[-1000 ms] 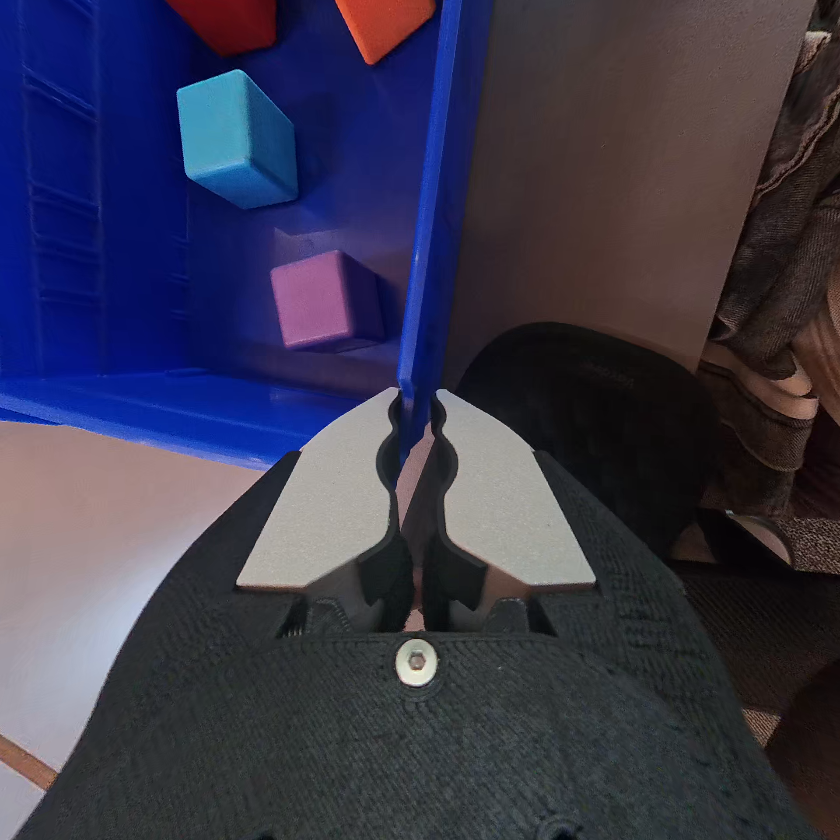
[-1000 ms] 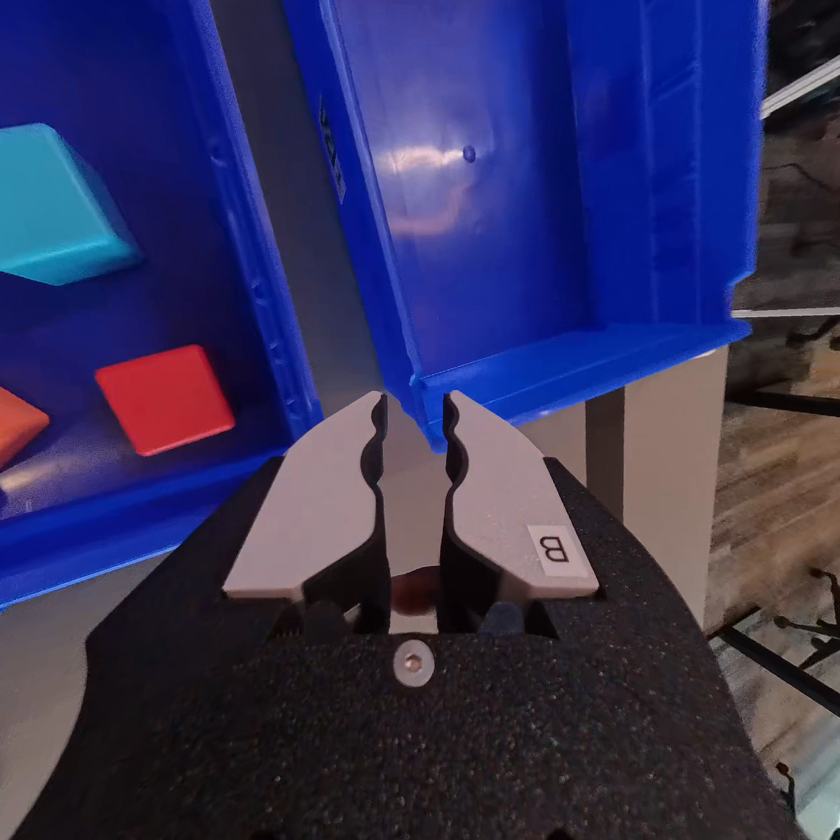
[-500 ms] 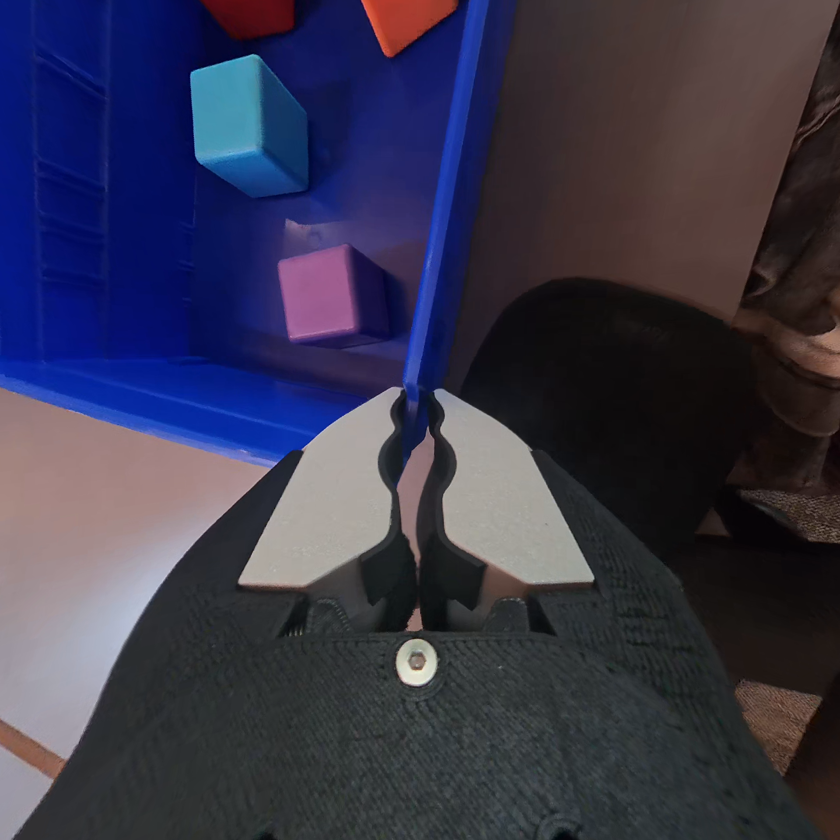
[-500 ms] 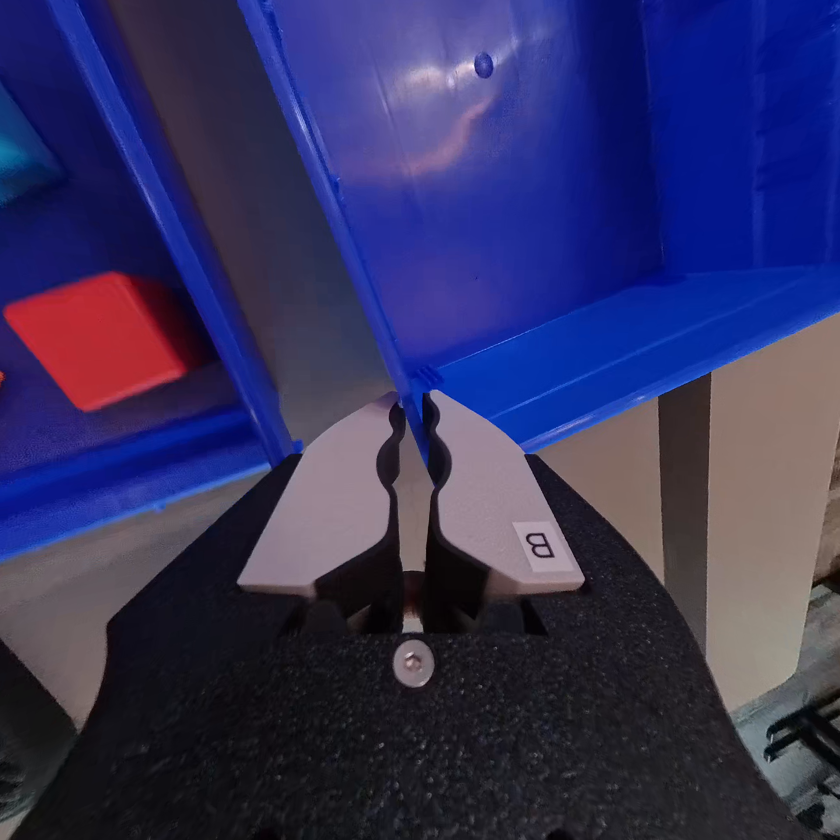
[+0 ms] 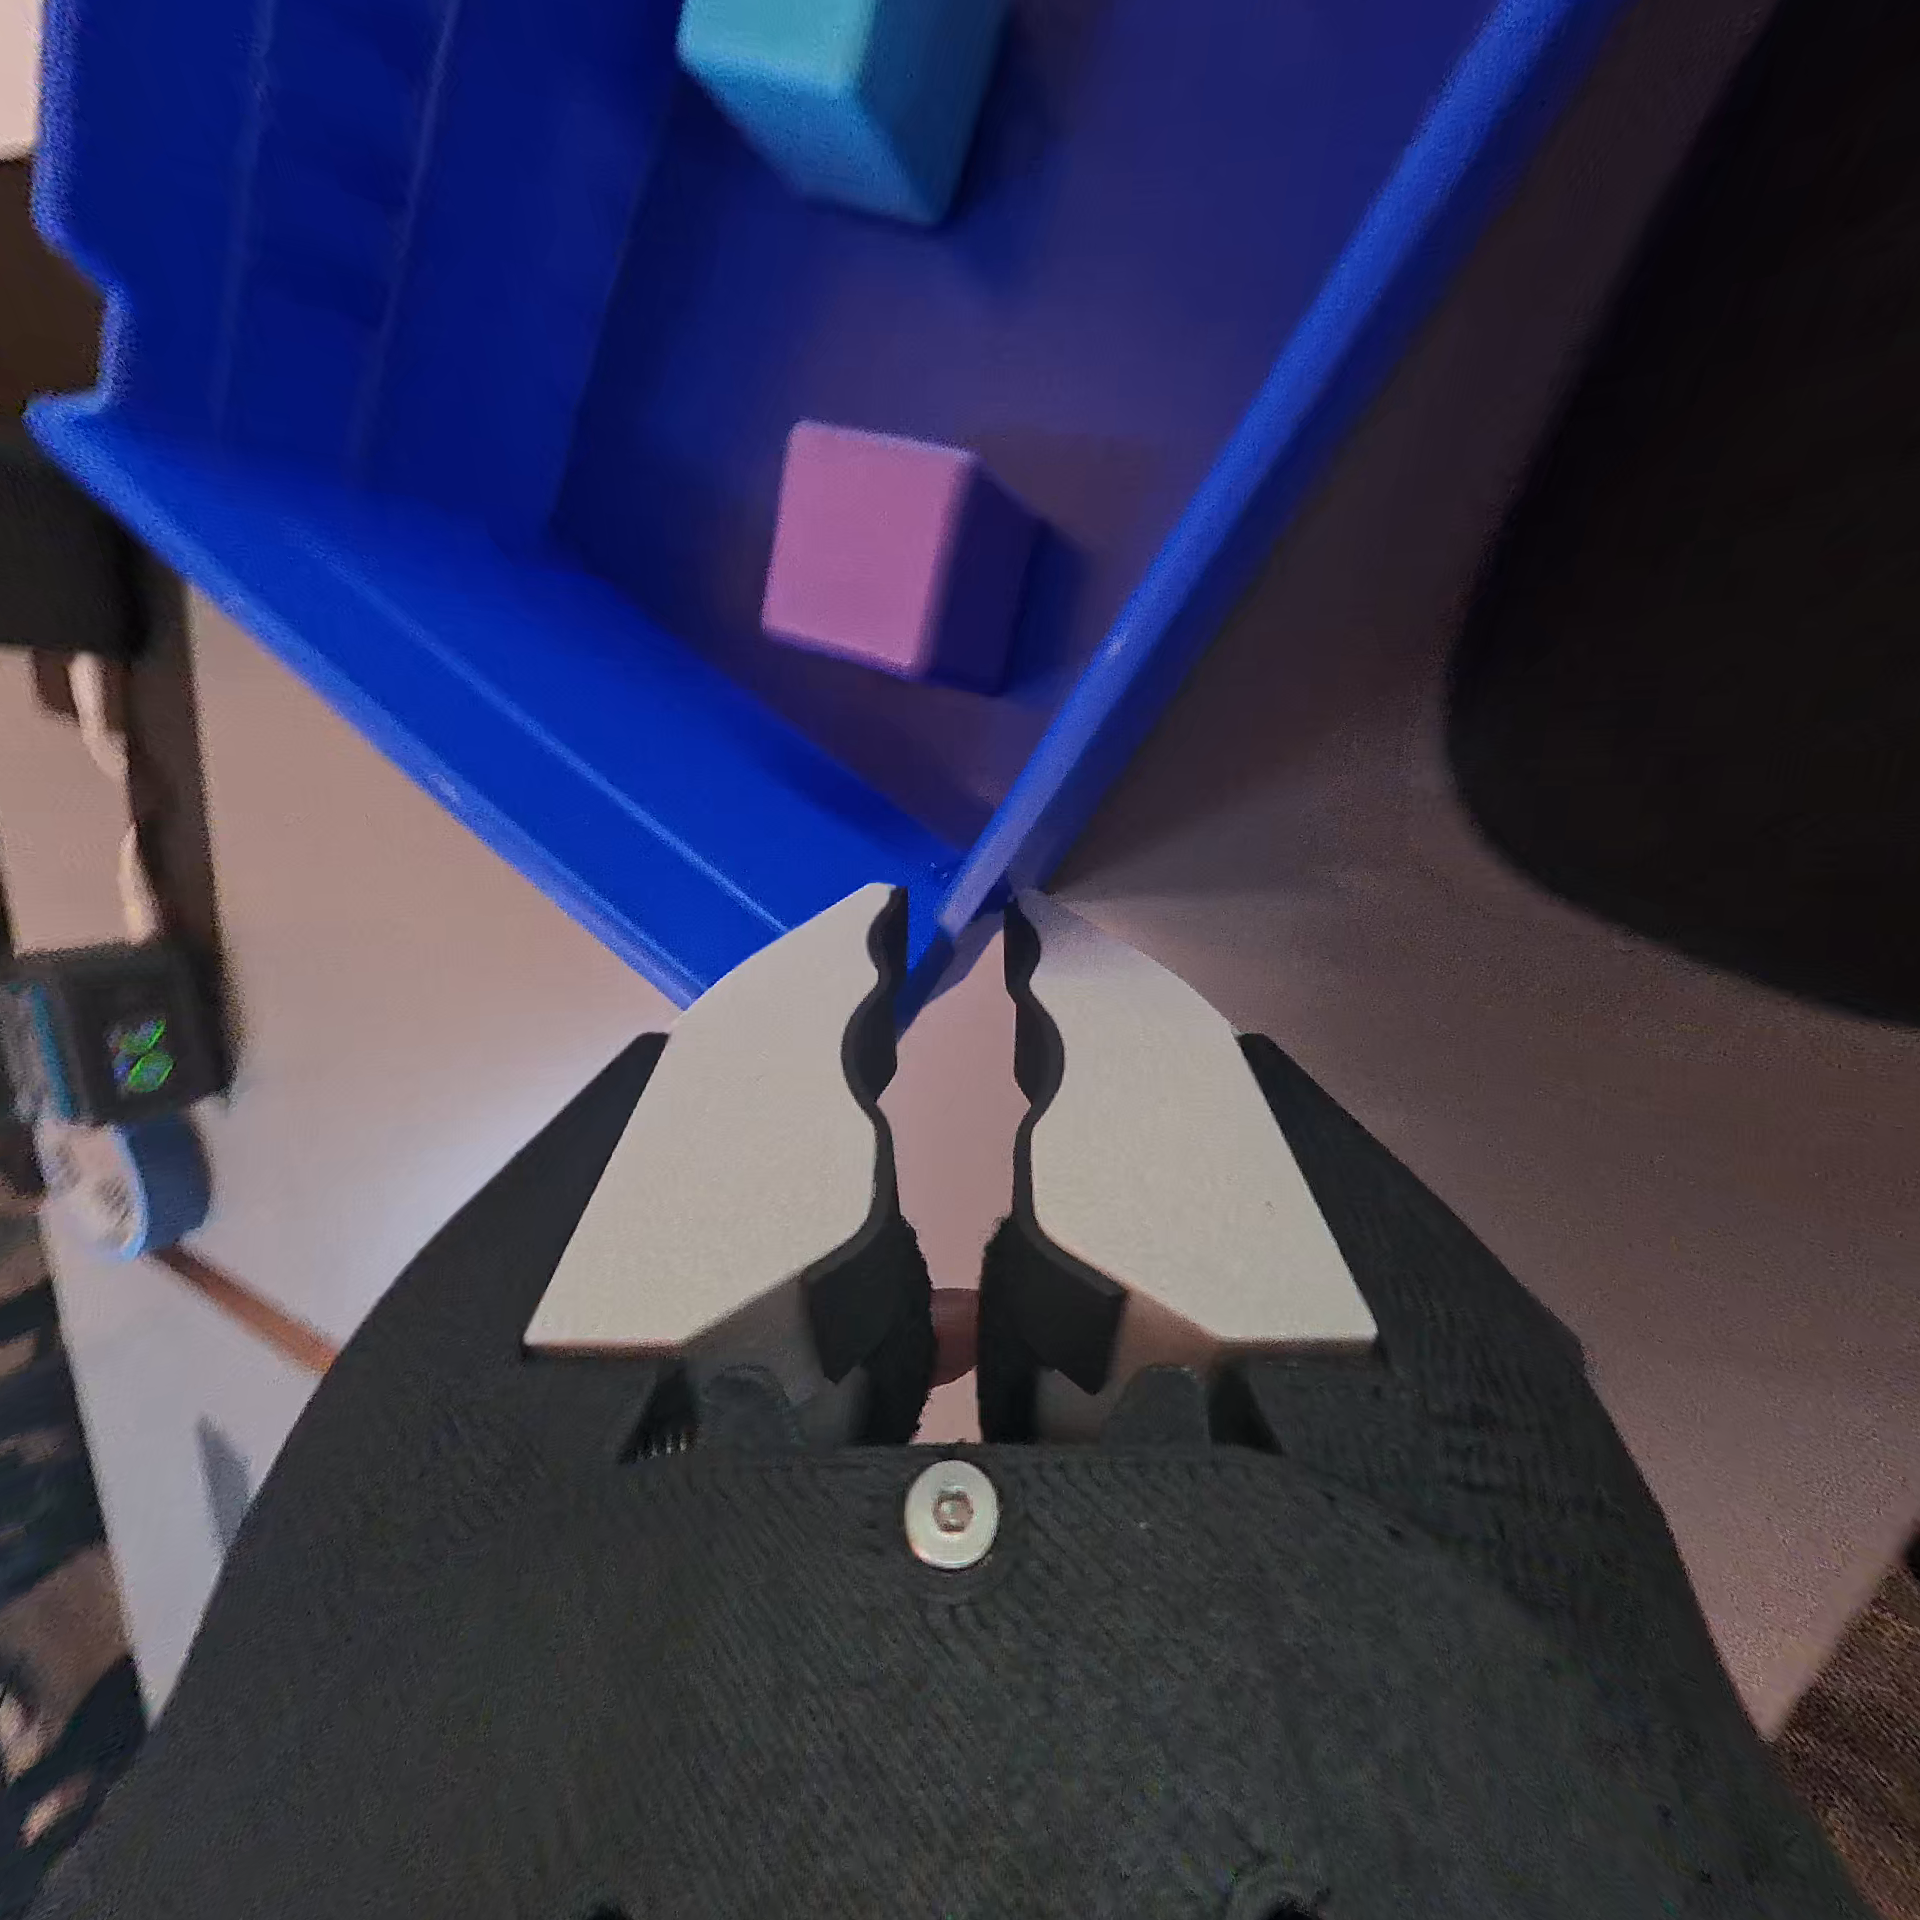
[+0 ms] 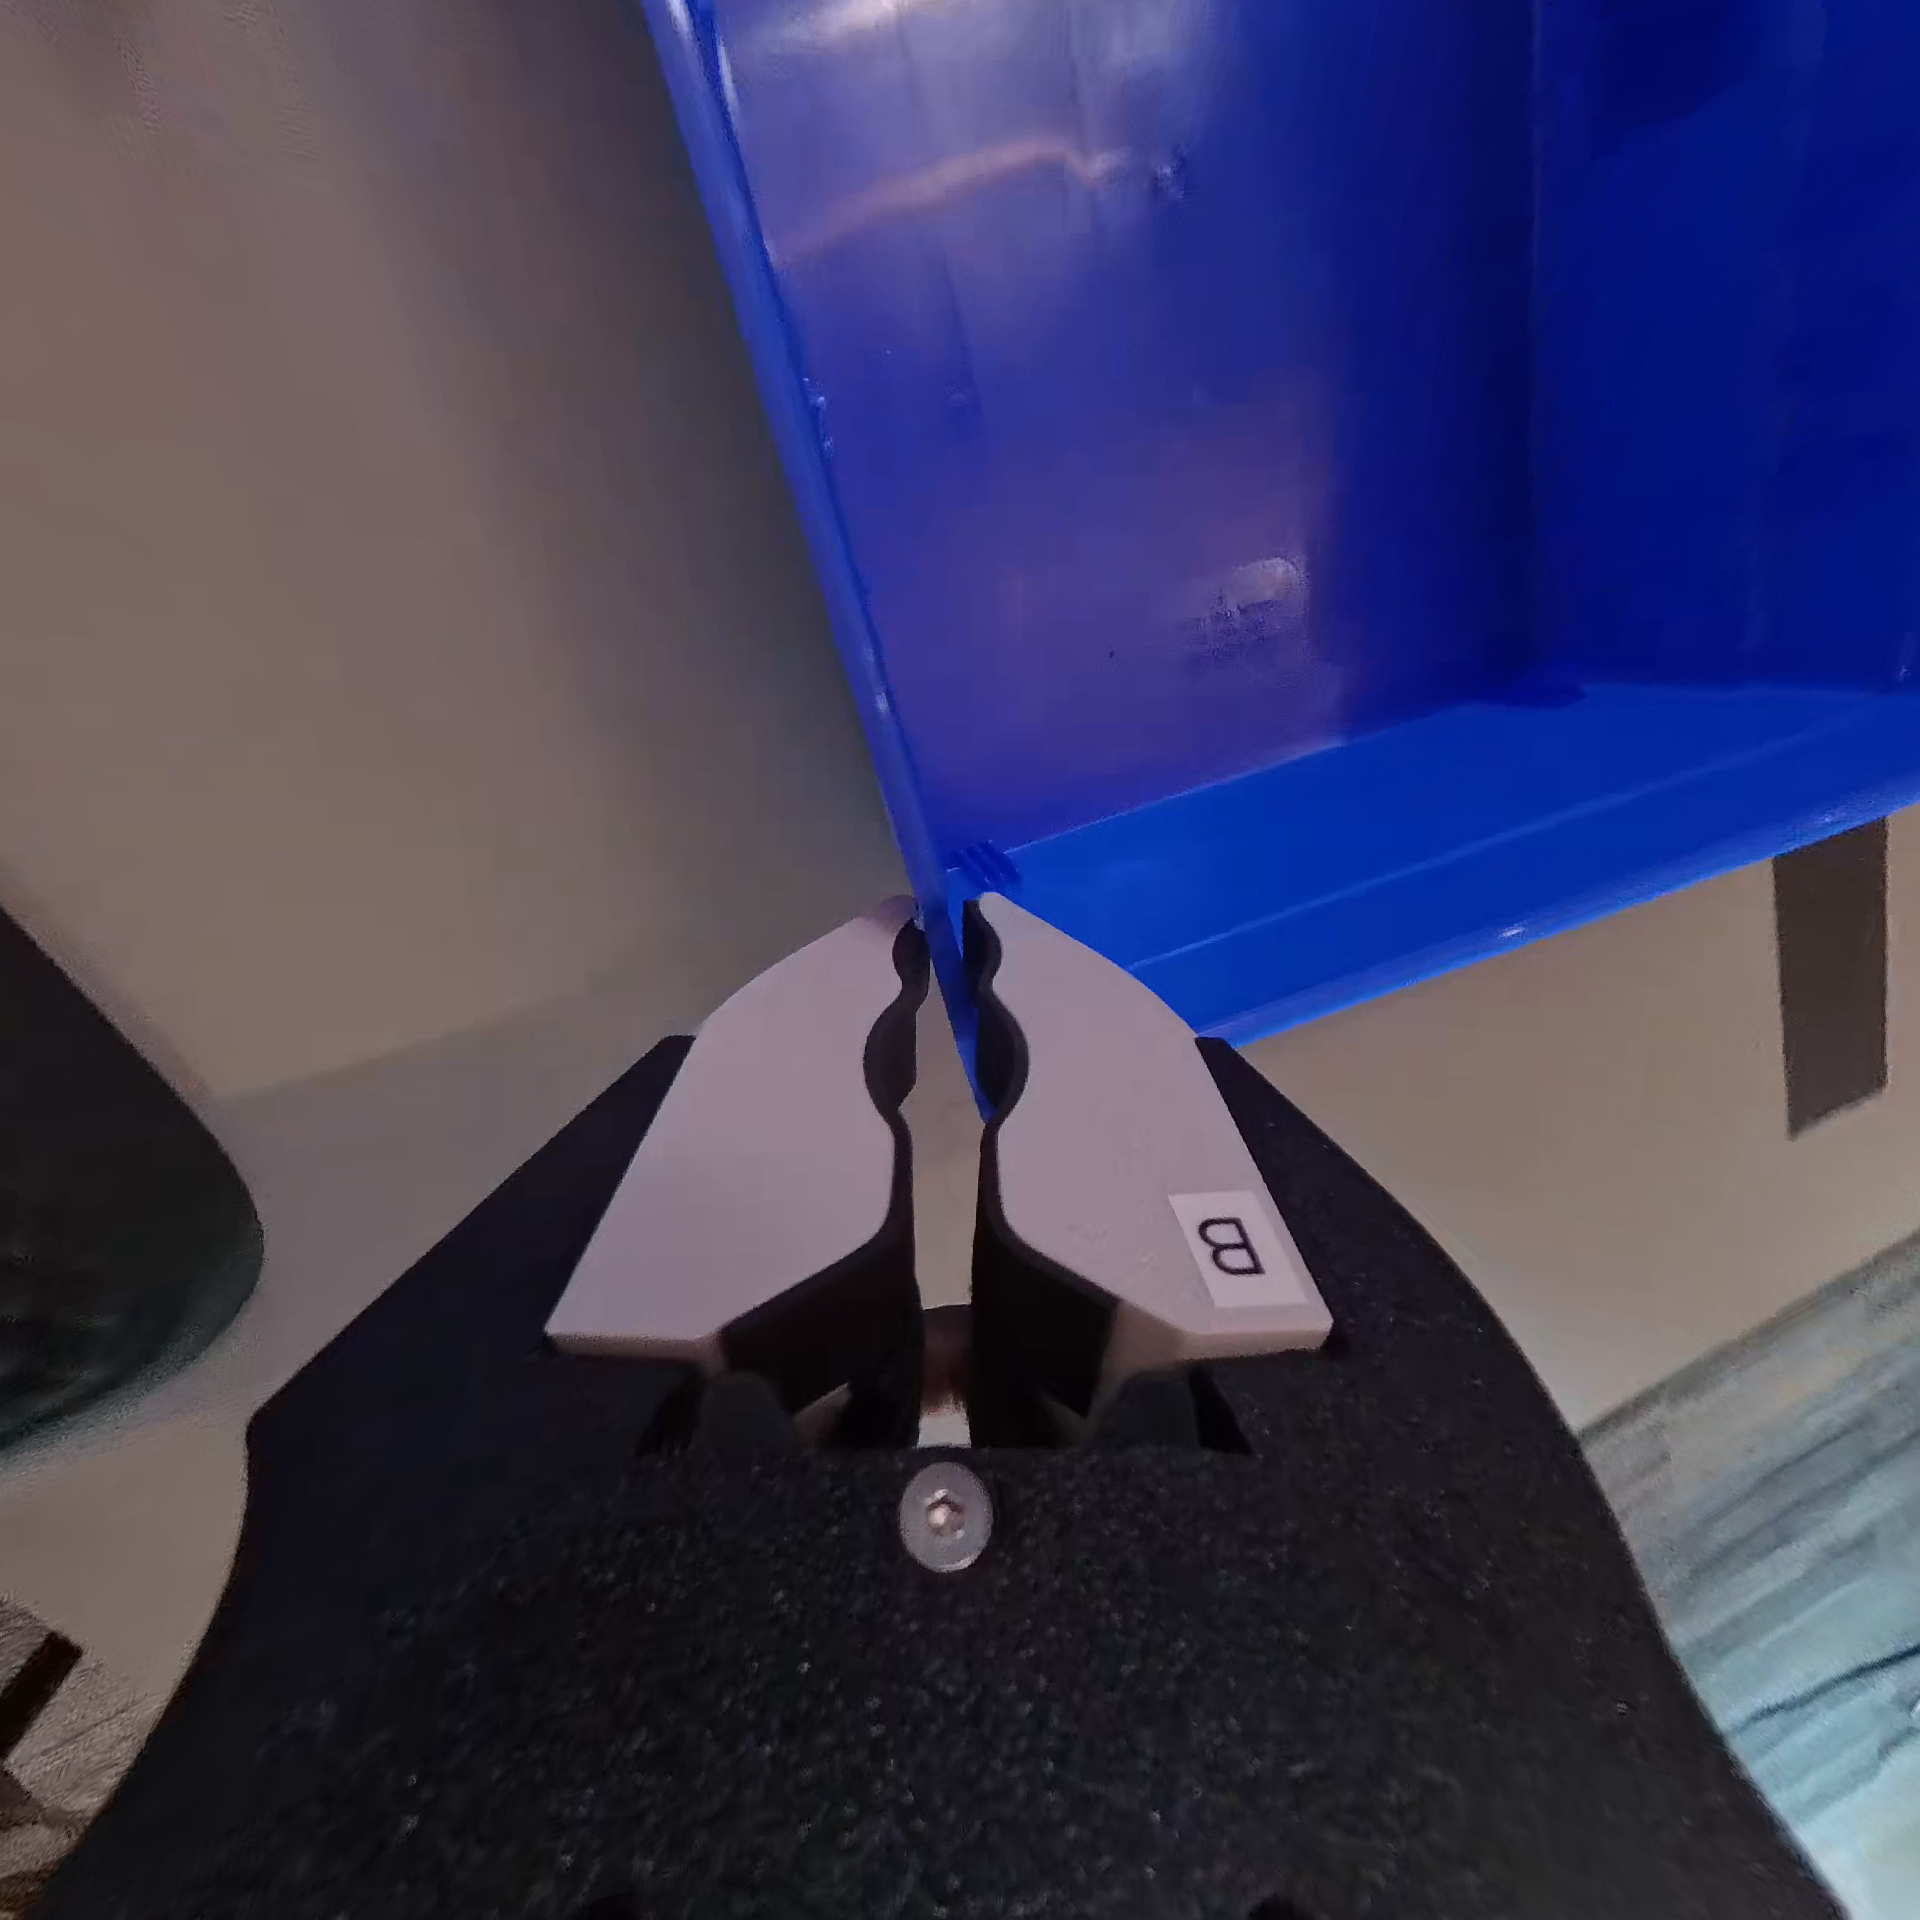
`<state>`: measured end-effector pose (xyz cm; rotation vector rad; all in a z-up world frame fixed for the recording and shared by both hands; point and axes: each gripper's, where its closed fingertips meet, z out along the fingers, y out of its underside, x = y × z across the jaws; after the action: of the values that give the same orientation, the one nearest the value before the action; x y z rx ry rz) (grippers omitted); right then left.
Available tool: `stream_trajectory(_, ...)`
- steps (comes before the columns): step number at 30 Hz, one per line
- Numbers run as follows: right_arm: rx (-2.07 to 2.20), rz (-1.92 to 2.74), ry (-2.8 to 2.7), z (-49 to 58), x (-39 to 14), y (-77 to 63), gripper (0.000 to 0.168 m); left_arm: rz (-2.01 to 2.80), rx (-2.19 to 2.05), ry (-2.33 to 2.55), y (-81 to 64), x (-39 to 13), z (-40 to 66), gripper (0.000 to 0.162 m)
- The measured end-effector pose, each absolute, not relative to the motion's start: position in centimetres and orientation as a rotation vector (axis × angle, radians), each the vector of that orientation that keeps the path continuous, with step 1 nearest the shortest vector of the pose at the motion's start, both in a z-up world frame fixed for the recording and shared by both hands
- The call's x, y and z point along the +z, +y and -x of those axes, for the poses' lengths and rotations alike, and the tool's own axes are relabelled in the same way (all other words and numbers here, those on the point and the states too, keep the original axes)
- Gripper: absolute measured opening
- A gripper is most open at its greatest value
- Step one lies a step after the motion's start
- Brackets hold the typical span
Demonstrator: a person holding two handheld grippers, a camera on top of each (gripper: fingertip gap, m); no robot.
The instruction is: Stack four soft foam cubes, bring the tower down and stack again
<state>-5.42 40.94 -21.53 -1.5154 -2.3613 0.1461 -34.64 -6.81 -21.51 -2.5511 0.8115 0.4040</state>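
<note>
My left gripper (image 5: pixel 951 904) has its fingers a little apart astride the corner of a blue bin (image 5: pixel 582 727), the wall between the tips; whether they bite it I cannot tell. In that bin the purple cube (image 5: pixel 883 551) sits near the corner and the teal cube (image 5: pixel 842 94) is cut off by the top edge. The red and orange cubes, seen a second ago, are now out of frame, and this bin has swung to a slant. My right gripper (image 6: pixel 940 912) pinches the corner wall of a second blue bin (image 6: pixel 1455 831), fingers closed tighter than a second ago; its far end is cut off. Both bins rest on a pale tabletop (image 6: pixel 364 520); a dark rounded shape (image 5: pixel 1714 520), blurred, lies beyond its edge.
</note>
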Motion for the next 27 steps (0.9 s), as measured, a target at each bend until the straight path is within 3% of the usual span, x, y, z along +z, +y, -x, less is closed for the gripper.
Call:
stream_trajectory(1, 0.122, 1.551, -2.333, 4.1, -21.5, 41.6, 0.005, 2.561, 0.461, 0.784, -7.1, -21.4, 36.2, 0.019)
stream_trajectory(6, 0.018, 1.686, -2.198, -1.5, -21.5, 44.5, 0.009, 2.544, 0.604, 0.650, -7.8, -21.3, 40.9, 0.032)
stream_trajectory(8, 0.039, 1.742, -2.141, -2.5, -21.3, 44.7, 0.012, 2.493, 0.521, 0.527, -7.9, -20.4, 40.5, 0.050)
stream_trajectory(11, 0.239, 1.831, -2.038, -2.7, -20.2, 43.4, 0.041, 2.371, 0.402, 0.297, -7.7, -17.5, 38.4, 0.082)
stream_trajectory(12, 0.320, 1.849, -1.979, -2.4, -19.4, 42.9, 0.049, 2.328, 0.393, 0.239, -7.6, -16.3, 37.4, 0.085)
stream_trajectory(15, 0.557, 1.820, -1.762, -0.2, -16.1, 41.3, 0.064, 2.210, 0.426, 0.031, -6.0, -12.7, 33.6, 0.084)
stream_trajectory(19, 0.863, 1.761, -1.523, 5.9, -11.7, 37.9, 0.085, 2.109, 0.141, -0.133, 0.4, -11.0, 23.8, 0.066)
stream_trajectory(27, 0.849, 2.003, -1.621, 17.0, -14.7, 34.8, 0.085, 2.574, 0.209, 0.056, 7.6, -19.3, 16.5, 0.058)
